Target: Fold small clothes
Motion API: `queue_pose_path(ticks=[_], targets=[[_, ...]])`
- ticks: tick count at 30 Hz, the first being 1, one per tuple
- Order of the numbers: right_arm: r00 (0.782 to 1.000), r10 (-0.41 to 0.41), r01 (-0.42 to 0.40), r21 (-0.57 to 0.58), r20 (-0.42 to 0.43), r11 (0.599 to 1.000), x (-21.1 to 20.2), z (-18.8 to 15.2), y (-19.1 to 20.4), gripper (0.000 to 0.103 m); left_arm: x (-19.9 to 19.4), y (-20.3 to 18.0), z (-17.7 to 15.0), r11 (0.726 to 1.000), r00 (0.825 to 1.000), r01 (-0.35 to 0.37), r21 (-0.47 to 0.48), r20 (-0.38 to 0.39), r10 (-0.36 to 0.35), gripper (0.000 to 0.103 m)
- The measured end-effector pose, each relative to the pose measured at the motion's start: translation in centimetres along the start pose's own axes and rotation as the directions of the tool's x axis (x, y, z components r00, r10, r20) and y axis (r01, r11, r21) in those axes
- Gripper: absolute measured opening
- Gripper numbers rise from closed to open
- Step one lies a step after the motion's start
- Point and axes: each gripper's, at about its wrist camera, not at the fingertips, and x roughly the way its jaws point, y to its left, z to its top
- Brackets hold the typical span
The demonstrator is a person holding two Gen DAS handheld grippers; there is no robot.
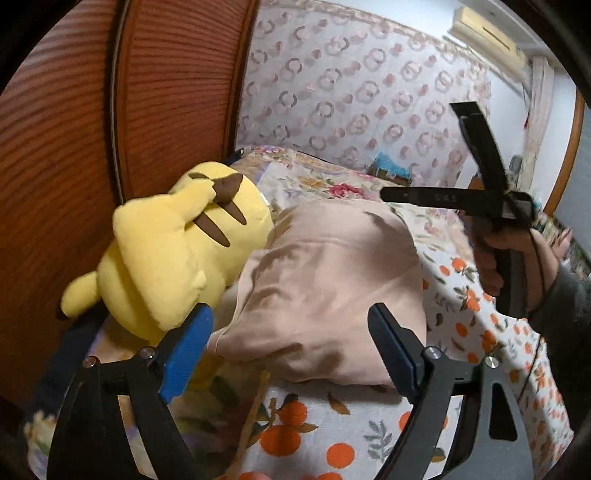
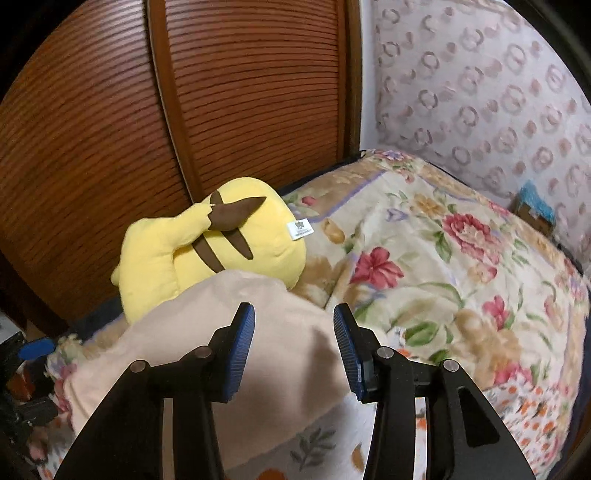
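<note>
- The wooden slatted doors (image 1: 74,155) fill the left of both wrist views, standing behind the head of the bed.
- The patterned wall (image 1: 354,96) with its ring motifs runs along the far side of the bed, and an air conditioner (image 1: 487,33) sits high on it at the upper right of the left wrist view.
- The bed is covered by a floral blanket (image 2: 436,258) at the far end and a sheet with orange fruit print (image 1: 295,424) nearer the cameras.
- The pale pink garment (image 1: 325,288) lies in a soft, rumpled heap on the bedding, its left edge touching the plush.
- The yellow plush toy (image 1: 177,251) lies on its side against the doors, brown stripes and a white tag visible.
- The right gripper (image 2: 293,332) hovers over the garment with its blue-padded jaws spread apart and nothing between them; in the left wrist view it is held up in the person's hand, above the sheet.
- The left gripper (image 1: 291,332) sits low in front of the garment, jaws wide apart and gripping nothing, one pad overlapping the plush in view.
- A small blue-topped box (image 2: 535,210) rests at the wall by the blanket's far edge.
</note>
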Motion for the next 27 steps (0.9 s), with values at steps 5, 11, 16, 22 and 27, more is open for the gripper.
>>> queue_pose_path(ticks=[5,11,16,22,27], targets=[[0.999,0.002,-0.004,0.032,0.043,0.999,-3.5,-2.2,0.5,0.046,-1.0,-0.9,0.5,0.999,1.000,0.007,0.040,0.017,-0.008,0.086],[0.995,-0.021,0.016,0.055,0.099,0.998,-9.2,-5.8,1.8,0.046,-2.3,-2.7,1.1,0.997,0.998,0.024,0.078,0.055,-0.028,0.086],[0.986,-0.071,0.060,0.076,0.152,0.995,-14.3,-8.6,2.8,0.046,-3.5,-4.8,1.5,0.992,0.990,0.057,0.114,0.123,-0.071,0.086],[0.967,-0.144,0.123,0.112,0.209,0.986,-20.2,-12.2,4.5,0.055,-5.3,-7.8,1.5,0.986,0.978,0.086,0.142,0.179,-0.111,0.086],[0.945,-0.201,0.168,0.144,0.258,0.975,-24.9,-15.6,6.1,0.065,-7.2,-10.5,0.9,0.976,0.972,0.106,0.188,0.188,-0.142,0.086]])
